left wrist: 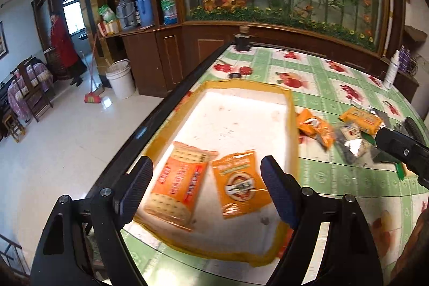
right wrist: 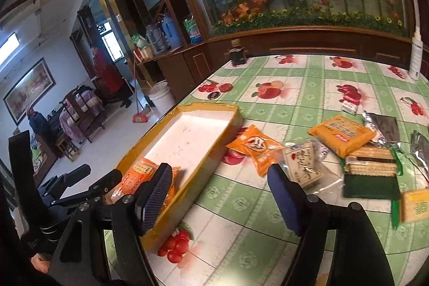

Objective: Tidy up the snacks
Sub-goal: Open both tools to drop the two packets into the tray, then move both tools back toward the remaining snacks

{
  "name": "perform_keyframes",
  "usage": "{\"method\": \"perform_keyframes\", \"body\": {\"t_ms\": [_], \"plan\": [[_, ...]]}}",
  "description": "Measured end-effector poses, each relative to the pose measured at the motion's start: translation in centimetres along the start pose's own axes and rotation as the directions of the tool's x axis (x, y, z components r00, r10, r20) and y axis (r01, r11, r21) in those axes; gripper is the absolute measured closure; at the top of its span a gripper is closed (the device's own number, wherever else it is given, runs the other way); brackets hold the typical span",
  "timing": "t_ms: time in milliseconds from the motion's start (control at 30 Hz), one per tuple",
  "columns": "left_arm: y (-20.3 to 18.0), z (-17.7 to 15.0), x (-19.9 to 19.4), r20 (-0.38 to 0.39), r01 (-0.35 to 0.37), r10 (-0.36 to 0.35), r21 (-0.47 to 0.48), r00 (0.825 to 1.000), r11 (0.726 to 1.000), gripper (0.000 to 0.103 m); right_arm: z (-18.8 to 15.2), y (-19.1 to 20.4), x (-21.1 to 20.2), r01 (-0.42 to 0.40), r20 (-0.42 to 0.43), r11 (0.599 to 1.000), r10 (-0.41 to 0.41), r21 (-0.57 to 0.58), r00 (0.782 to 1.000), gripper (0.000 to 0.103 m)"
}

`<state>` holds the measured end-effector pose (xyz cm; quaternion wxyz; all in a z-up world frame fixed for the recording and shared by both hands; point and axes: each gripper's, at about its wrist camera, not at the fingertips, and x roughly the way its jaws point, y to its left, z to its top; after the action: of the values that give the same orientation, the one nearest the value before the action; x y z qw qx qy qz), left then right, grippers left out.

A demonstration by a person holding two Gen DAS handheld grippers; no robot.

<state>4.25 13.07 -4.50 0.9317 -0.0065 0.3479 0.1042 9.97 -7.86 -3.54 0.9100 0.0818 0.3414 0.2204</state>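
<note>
A shallow yellow-rimmed tray with a white floor lies on the table's left side; it also shows in the right wrist view. Inside it lie an orange cracker pack and an orange snack packet. My left gripper is open and empty above these two. My right gripper is open and empty over the tray's right rim; it shows at the right edge of the left view. Loose snacks lie right of the tray: an orange packet, a white packet, a yellow pack, a green cracker pack.
The table has a green fruit-print cloth. A dark jar stands at the far edge, a white spray bottle at the far right, a small round lid beyond the tray. A wooden cabinet with a flower mural stands behind. The floor drops off left.
</note>
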Motion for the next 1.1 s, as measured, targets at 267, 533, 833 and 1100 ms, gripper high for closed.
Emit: {"method": "perform_keyframes", "body": {"t_ms": [267, 533, 833, 1100], "plan": [[-4.6, -0.3, -0.8, -0.008, 0.083, -0.083, 0.064, 0.997, 0.994, 0.020, -1.9, -6.1, -4.2, 0.088, 0.026, 0.992, -0.091, 0.093, 0.996, 0.025], [-8.2, -1.0, -0.8, -0.036, 0.132, -0.128, 0.115, 0.991, 0.985, 0.020, -3.7, -11.3, -6.7, 0.157, 0.023, 0.972, -0.163, 0.174, 0.986, 0.023], [-12.4, -1.4, -0.4, -0.097, 0.254, -0.242, 0.135, 0.965, 0.958, 0.020, -5.4, -15.4, -8.2, 0.200, 0.002, 0.951, -0.206, 0.235, 0.978, 0.023], [-15.0, -1.6, 0.4, -0.137, 0.323, -0.307, 0.121, 0.942, 0.939, 0.020, -6.3, -17.4, -9.0, 0.229, -0.006, 0.937, -0.236, 0.264, 0.972, 0.023]]}}
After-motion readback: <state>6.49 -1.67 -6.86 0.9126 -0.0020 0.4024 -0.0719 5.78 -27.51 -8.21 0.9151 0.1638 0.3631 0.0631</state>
